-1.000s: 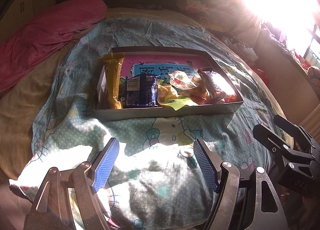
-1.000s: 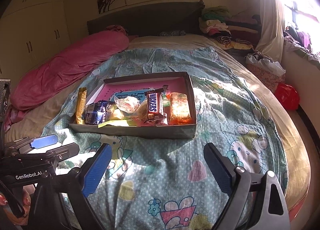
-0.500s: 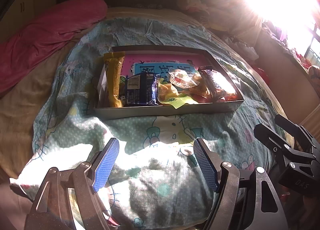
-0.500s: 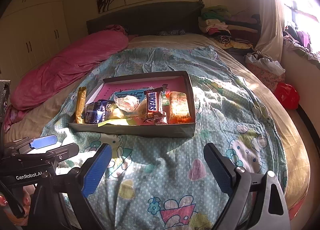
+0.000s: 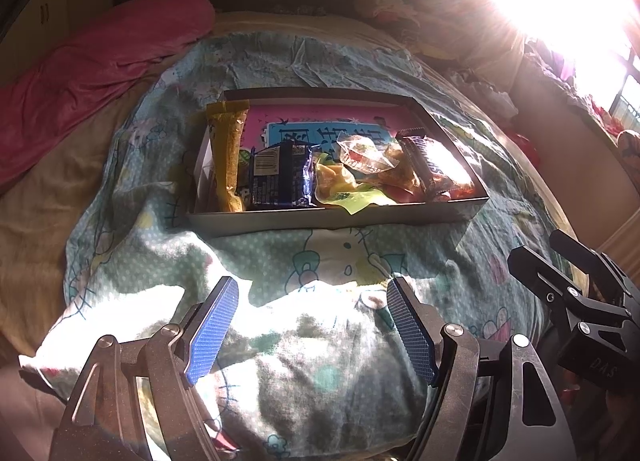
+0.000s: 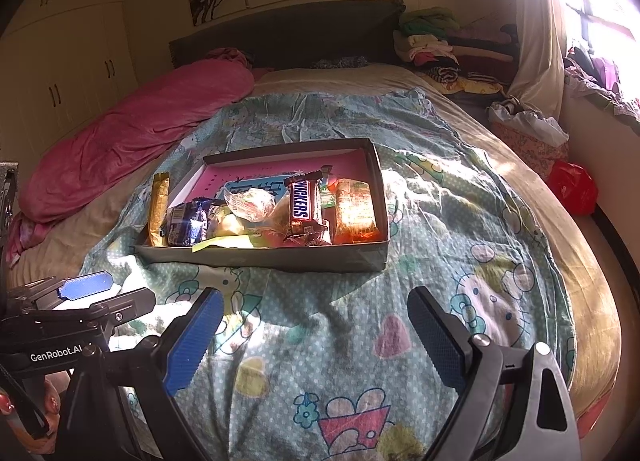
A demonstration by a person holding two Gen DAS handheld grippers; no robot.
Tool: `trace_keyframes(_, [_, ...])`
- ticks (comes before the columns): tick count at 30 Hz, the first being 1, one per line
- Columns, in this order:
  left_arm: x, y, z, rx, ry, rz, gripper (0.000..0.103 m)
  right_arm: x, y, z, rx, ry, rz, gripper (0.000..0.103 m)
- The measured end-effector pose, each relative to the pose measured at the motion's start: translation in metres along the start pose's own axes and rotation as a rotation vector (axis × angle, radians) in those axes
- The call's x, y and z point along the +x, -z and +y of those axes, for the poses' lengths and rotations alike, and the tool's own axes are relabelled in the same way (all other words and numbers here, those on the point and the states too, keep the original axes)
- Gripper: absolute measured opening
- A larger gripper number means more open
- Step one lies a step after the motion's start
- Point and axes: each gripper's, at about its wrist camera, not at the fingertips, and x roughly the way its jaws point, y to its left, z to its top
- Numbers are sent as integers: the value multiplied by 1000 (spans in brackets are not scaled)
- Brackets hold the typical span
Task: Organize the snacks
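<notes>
Snacks: we see them heaped at the near end of a shallow box (image 6: 264, 257) that lies on the patterned quilt (image 6: 440, 221), ahead of both tools and well apart from them.
Box: we judge it stiff card with low walls, light enough to slide on the soft quilt when pushed; better to lift things out of it than to drag them.
Orange packet (image 6: 354, 211): the widest one, flat against the right wall; probably crisp inside, so we would take it across its short side with gentle pressure.
Blue packet (image 5: 280, 175): glossy film, likely slippery and puffy; hold near the sealed end.
Snickers bar (image 6: 305, 207): firm and narrow, the easiest grip, across the middle.
Yellow bar (image 5: 228, 157): long, leaning at the left wall; take it at the free upper end.
Clear wrapped sweet (image 6: 251, 203): small, light, crinkly, resting on top of the others.
Left gripper (image 5: 310, 327): jaws wide, nothing between them.
Right gripper (image 6: 316, 335): jaws wide, empty too.
</notes>
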Motion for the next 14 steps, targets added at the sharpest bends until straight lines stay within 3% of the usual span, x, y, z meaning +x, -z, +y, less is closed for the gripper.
trace_keyframes(7, [-2,-3,2,-5,49,-34,78,3,-1,-8,19,13,-4,93])
trace_keyframes(11, [-5,-19,17,-54,8,-96,78,8,-5,-24,44,49,-19,94])
trace_keyframes(14, [-6,-35,46,-117,-75,-162,78,17,-12,-49,87,91,-31,96])
